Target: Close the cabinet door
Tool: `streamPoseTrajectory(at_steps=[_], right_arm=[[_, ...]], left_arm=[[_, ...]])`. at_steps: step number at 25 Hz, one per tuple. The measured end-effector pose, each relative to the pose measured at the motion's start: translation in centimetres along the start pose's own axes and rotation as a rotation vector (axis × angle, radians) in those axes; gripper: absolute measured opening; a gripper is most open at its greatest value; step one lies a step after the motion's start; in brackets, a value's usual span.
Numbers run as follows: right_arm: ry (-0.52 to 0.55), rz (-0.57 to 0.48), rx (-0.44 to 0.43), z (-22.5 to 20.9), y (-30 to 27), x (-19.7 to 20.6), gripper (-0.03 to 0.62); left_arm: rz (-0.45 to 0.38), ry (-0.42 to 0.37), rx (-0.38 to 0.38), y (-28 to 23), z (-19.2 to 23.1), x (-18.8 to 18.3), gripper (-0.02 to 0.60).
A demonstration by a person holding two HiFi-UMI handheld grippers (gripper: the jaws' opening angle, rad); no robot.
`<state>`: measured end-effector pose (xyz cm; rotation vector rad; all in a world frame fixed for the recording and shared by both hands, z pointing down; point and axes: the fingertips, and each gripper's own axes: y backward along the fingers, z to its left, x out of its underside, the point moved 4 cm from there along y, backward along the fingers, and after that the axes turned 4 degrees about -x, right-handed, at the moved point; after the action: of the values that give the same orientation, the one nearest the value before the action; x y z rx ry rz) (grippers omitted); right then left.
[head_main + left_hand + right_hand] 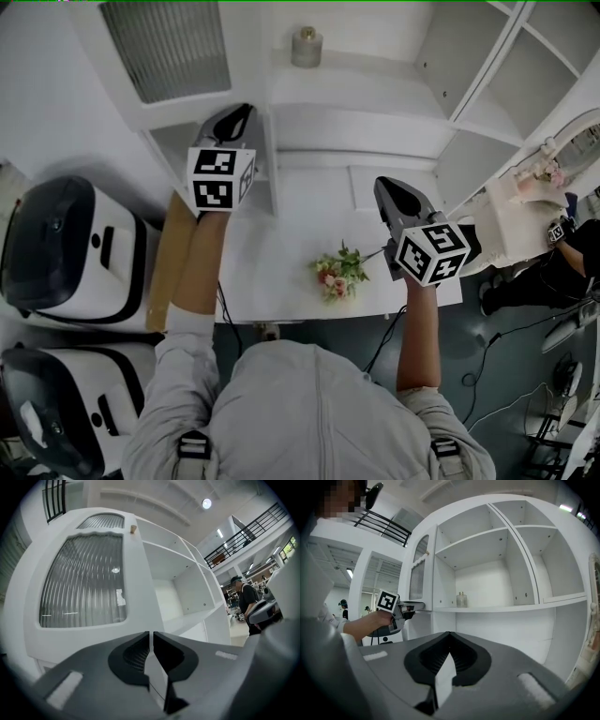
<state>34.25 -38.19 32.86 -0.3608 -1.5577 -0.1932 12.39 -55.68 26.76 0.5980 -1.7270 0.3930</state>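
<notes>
The white cabinet door with ribbed glass stands swung open at the cabinet's left side. In the left gripper view its glass panel fills the left half, with a small wooden knob at its edge. My left gripper points level at the door's lower rail, with a narrow slit between its jaws and nothing in it. From the head view, the left gripper is close to the door's free edge; contact cannot be told. My right gripper is shut and empty, held before the open shelves, and in the head view this gripper is over the counter.
A small bottle stands on the middle shelf. A bunch of flowers lies on the white counter. Two white-and-black machines sit at the left. Another person is at the right.
</notes>
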Motion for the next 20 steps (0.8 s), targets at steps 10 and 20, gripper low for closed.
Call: streamPoseTrajectory(at_steps=[10,20], right_arm=[[0.053,-0.05,-0.064,2.1,0.0,-1.8,0.003],[0.136,-0.08,-0.111,5.2,-0.3,-3.1,0.002]], left_arm=[[-0.061,0.062,0.055,5.0,-0.8,0.1,0.015],[-0.068,0.062,0.131,11.2,-2.8,0.9,0.015]])
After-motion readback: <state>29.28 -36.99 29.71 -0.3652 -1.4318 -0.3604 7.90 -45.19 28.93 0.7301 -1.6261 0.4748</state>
